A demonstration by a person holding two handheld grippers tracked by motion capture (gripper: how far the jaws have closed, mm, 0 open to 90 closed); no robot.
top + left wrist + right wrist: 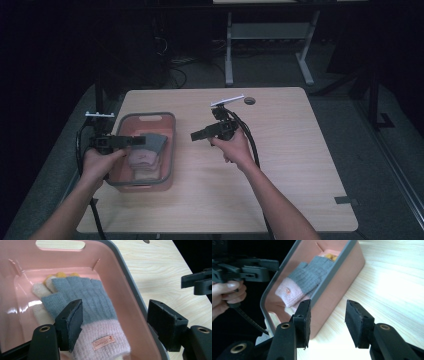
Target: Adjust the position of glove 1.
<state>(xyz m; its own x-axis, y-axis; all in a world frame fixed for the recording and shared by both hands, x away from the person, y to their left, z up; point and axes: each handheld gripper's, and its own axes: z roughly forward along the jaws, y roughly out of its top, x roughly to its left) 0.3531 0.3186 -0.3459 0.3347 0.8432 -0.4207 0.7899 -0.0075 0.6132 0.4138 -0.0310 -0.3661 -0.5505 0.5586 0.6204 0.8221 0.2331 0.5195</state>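
Observation:
A pink bin (172,145) with a grey rim stands on the left part of the wooden table. In it lies a knitted glove (85,297) with grey fingers and a pink cuff, on top of a cream and yellow glove (40,290). My left gripper (115,307) hovers open over the bin's near end, one jaw above the glove's cuff and the other past the rim, with nothing between them. My right gripper (328,303) is open and empty over the table, just right of the bin (342,267), pointing toward it.
The table (290,150) runs bare to the right of the bin, with a round cable hole (249,100) near its far edge. A dark tape strip (345,201) sits at the right front corner. Desk legs and cables stand on the floor behind.

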